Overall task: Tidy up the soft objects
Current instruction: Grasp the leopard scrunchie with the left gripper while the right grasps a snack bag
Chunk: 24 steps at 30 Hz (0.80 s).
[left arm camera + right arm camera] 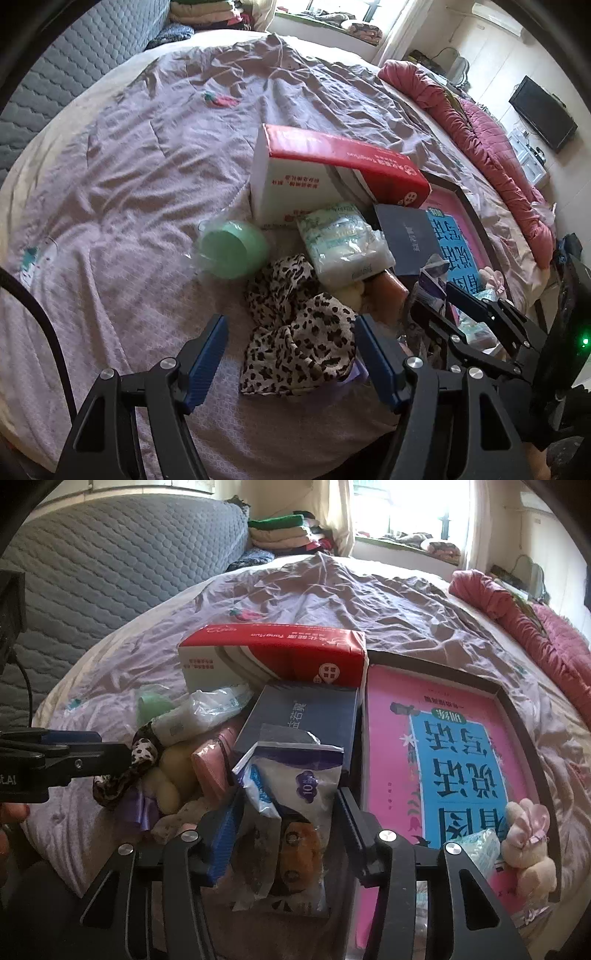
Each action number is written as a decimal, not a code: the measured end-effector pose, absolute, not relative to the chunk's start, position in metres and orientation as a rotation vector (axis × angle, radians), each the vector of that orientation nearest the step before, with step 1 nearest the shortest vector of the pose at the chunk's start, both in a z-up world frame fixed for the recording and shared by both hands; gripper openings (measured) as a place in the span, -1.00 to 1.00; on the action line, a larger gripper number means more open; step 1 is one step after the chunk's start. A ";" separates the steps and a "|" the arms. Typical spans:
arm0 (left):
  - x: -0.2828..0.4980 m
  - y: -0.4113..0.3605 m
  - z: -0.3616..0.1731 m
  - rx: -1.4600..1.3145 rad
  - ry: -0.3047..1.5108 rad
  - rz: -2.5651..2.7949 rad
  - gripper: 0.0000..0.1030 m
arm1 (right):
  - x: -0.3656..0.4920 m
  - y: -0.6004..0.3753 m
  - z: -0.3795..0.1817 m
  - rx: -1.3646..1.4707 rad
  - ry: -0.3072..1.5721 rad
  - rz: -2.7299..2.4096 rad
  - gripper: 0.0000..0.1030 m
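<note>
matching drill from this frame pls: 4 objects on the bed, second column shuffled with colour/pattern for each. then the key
Things:
1. tall box
2. bowl
3. cloth in front of the left gripper
4. small plush bunny on the tray

Colour or pattern:
A. pale green
B. cream with pink ears
C. red top, white sides
D. leopard print

Pairs: 1-C, 2-A, 3-D, 4-B

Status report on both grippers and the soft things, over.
Left gripper open above leopard-print fabric scrunchie. Right gripper around crinkled plastic packet, grip unclear. Navy box behind.
</note>
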State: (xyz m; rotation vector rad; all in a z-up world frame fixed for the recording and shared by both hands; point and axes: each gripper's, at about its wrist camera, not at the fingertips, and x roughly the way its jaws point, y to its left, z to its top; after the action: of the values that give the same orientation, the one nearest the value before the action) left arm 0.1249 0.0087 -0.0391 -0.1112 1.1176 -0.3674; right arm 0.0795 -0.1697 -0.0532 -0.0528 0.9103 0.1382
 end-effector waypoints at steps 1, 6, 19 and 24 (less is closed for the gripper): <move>0.125 0.009 -0.040 -0.108 1.122 -0.364 0.36 | 0.081 -0.169 -0.056 -0.062 0.921 0.134 -0.02; 0.126 0.008 -0.043 -0.099 1.127 -0.366 0.36 | 0.086 -0.170 -0.064 -0.057 0.943 0.132 -0.12; 0.134 0.028 -0.071 -0.336 1.231 -0.432 0.05 | 0.079 -0.176 -0.057 -0.014 0.889 0.129 -0.22; 0.135 0.030 -0.074 -0.372 1.223 -0.460 -0.35 | 0.078 -0.173 -0.056 -0.017 0.886 0.132 -0.22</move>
State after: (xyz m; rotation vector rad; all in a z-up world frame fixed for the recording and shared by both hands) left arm 0.1347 0.0299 -0.0740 -0.3716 1.2233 -0.4602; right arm 0.0783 -0.1730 -0.0561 -0.0165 0.8858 0.1315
